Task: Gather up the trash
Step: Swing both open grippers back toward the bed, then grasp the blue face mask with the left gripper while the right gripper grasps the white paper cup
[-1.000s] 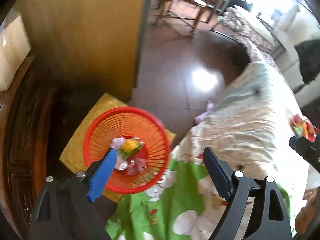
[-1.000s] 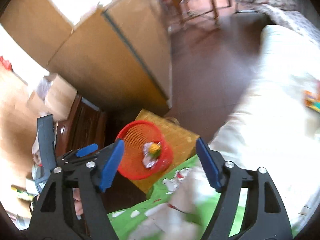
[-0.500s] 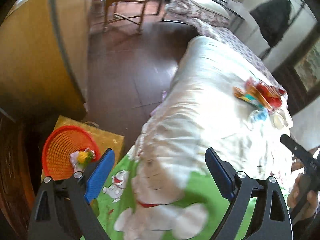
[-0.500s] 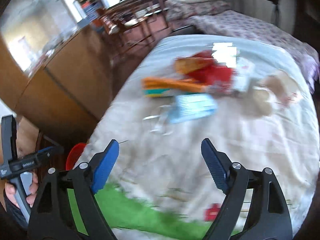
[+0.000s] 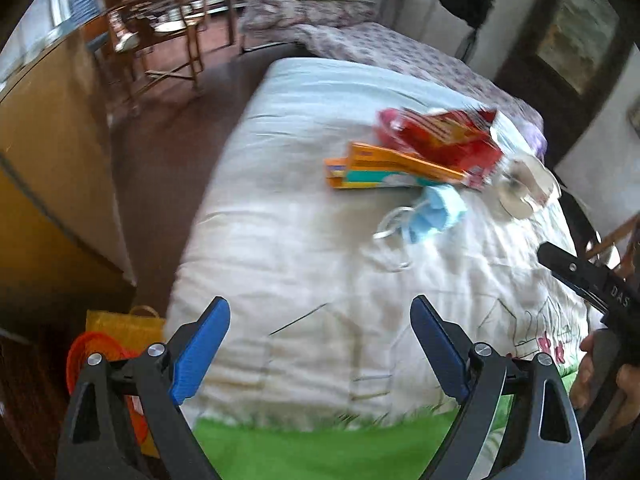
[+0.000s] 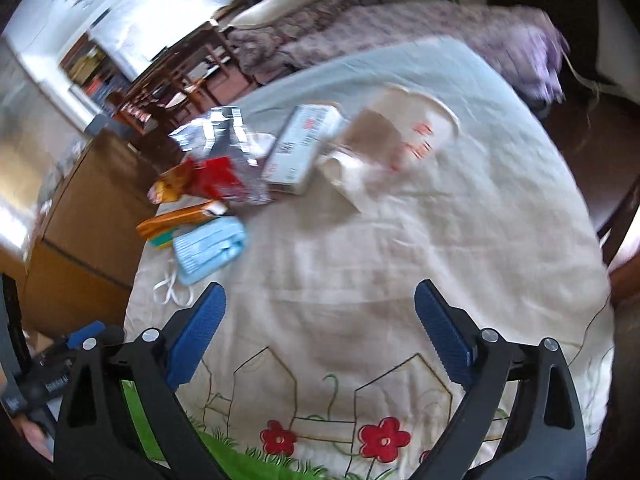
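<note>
Trash lies in a cluster on the white bed cover (image 5: 312, 240): a blue face mask (image 5: 438, 214) (image 6: 210, 248), an orange box (image 5: 384, 166) (image 6: 180, 222), a red snack bag (image 5: 444, 134) (image 6: 208, 182), a white carton (image 6: 302, 146) and a paper cup (image 5: 524, 190) (image 6: 384, 144). My left gripper (image 5: 320, 344) is open and empty over the bed's near part. My right gripper (image 6: 320, 328) is open and empty, short of the mask. The orange basket (image 5: 94, 354) stands on the floor at lower left, partly hidden by my left gripper.
A wooden cabinet (image 5: 48, 168) stands left of the bed. A yellow bag (image 5: 124, 322) lies under the basket. A second bed with a floral cover (image 5: 384, 46) is behind. Chairs and a table (image 5: 168, 40) stand at the back on dark floor.
Both grippers have swung away from the orange basket toward the trash cluster on the bed. Both stay open and empty.
</note>
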Tool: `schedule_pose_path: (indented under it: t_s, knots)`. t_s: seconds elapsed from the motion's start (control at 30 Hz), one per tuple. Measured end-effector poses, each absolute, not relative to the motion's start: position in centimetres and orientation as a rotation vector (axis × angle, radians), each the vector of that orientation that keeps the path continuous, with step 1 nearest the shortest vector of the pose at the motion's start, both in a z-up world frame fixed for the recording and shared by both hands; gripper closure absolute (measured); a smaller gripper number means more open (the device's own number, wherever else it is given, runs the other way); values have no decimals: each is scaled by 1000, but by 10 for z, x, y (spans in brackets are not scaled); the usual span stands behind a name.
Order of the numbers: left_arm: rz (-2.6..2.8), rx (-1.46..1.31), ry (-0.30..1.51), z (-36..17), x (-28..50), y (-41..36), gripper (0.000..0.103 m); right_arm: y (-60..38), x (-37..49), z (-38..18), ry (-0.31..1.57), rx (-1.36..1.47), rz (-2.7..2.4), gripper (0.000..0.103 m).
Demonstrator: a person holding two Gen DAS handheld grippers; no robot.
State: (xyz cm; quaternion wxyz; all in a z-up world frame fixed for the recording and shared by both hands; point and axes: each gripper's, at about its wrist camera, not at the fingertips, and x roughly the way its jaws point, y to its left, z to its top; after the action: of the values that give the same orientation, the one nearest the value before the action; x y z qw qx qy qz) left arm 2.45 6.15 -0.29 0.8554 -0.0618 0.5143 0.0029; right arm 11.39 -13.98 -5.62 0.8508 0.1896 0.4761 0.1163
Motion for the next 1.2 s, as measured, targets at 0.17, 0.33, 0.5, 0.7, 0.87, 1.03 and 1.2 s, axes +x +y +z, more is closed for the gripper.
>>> schedule_pose_path:
  t_s: [0.17,0.33,0.5,0.7,0.87,1.03,1.2]
  knots:
    - [-35,-94,1123,-19,49,39,15,-142,116,-62,1005,395,248,11]
    - [-35,-56,1131,-28,69,31,16,-142,115,-59,994,362,218,11]
    - [-70,11,1135,-34,87,17,23,-144,114,-60,1005,358,202,10]
    - [-103,32,1152,-41,106,3,23,-143,114,-60,1003,338,182,10]
    - [-129,72,1169,-49,115,-13,25,-143,115,-63,1012,337,180,10]
    - [-151,56,1144,-49,122,-19,45,-146,118,-65,1008,347,176,10]
    - [-170,5,1134,-43,123,-16,78,-150,120,-65,993,362,167,10]
